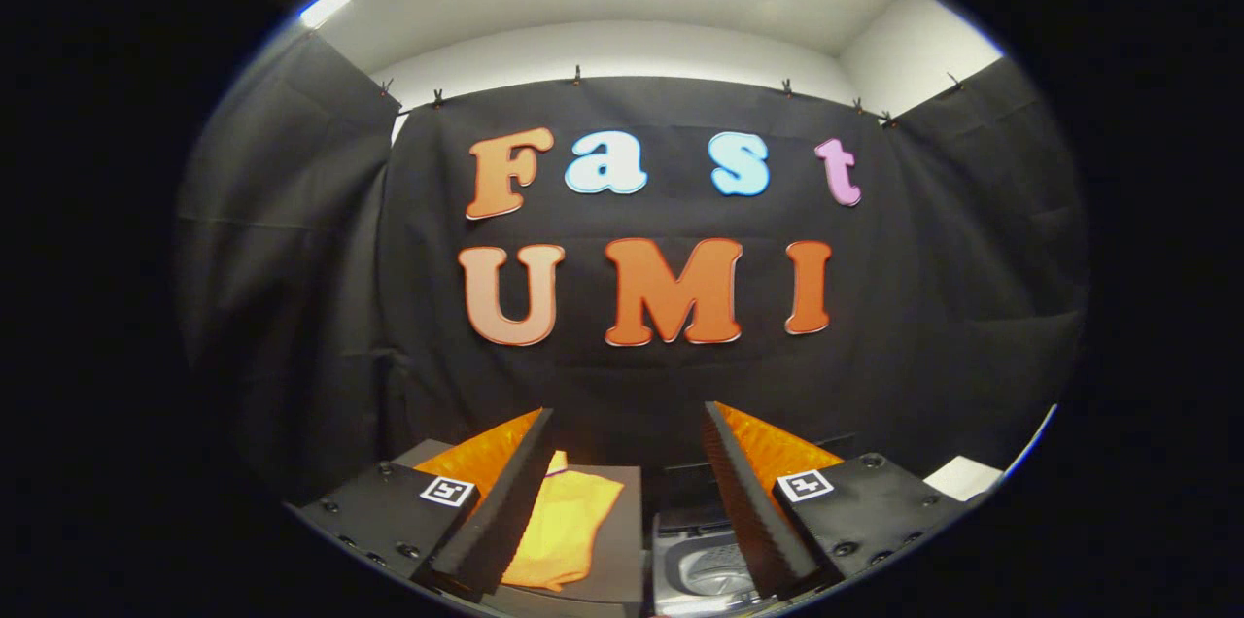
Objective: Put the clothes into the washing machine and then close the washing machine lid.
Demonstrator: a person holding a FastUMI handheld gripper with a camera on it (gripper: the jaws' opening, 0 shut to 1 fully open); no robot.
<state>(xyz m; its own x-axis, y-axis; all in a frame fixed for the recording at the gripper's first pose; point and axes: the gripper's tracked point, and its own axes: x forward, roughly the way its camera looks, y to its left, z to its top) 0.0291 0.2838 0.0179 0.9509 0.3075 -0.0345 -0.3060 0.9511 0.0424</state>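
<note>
The gripper (627, 492) fingers stand spread apart and empty, with the orange cloth (564, 526) lying just left of the washing machine (702, 567) beyond them.

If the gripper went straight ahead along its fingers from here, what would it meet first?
Probably the booth's black cloth wall. The open gripper points level, above the orange cloth and the washing machine below its fingers. Nothing else shows in that line, though depth is unclear.

The claw (627, 424) has black ribbed fingers (505, 501) backed in orange, each base bearing a black-and-white square marker. Between the fingers, below them, lies a yellow-orange cloth (564, 526) on a dark grey surface (622, 540). Beside it, near the right finger, is the grey washing machine (700, 579).
</note>
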